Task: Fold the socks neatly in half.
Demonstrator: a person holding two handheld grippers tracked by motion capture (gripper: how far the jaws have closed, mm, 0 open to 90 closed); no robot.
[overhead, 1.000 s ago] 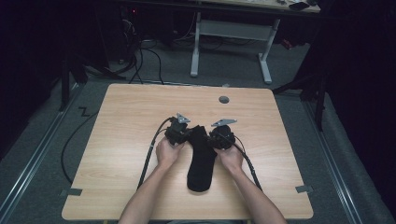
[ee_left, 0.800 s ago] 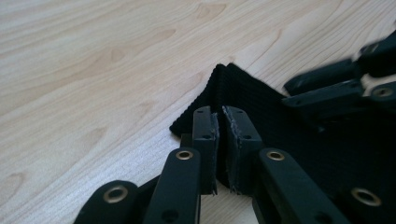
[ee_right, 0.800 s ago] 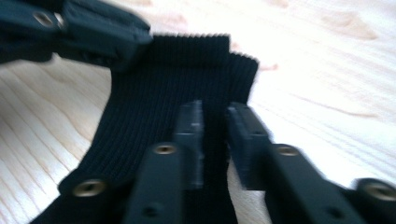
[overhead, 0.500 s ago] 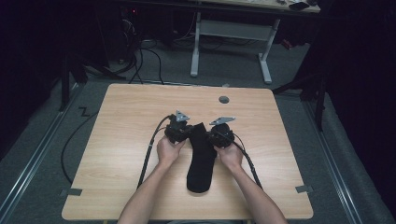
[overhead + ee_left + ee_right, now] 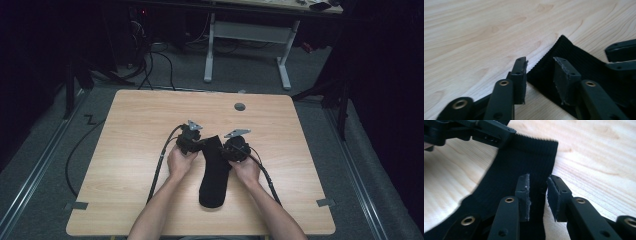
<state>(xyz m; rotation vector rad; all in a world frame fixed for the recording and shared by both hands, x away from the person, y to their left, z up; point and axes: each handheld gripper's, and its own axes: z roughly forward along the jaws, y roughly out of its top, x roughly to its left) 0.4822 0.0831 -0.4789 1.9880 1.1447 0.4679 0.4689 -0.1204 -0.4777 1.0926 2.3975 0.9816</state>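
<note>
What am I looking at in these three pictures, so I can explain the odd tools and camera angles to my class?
A person sits at a light wooden table and holds a hand-held black two-jaw gripper in each hand: the left gripper and the right gripper. One picture looks down from above. The other two come from small cameras riding on each gripper, looking along its jaws. A black ribbed sock lies flat on the table between the hands. Both grippers sit at its open cuff end. Their jaws have just been opening: each pair stands apart over the sock's edge, with fabric between the pads but not pinched.
</note>
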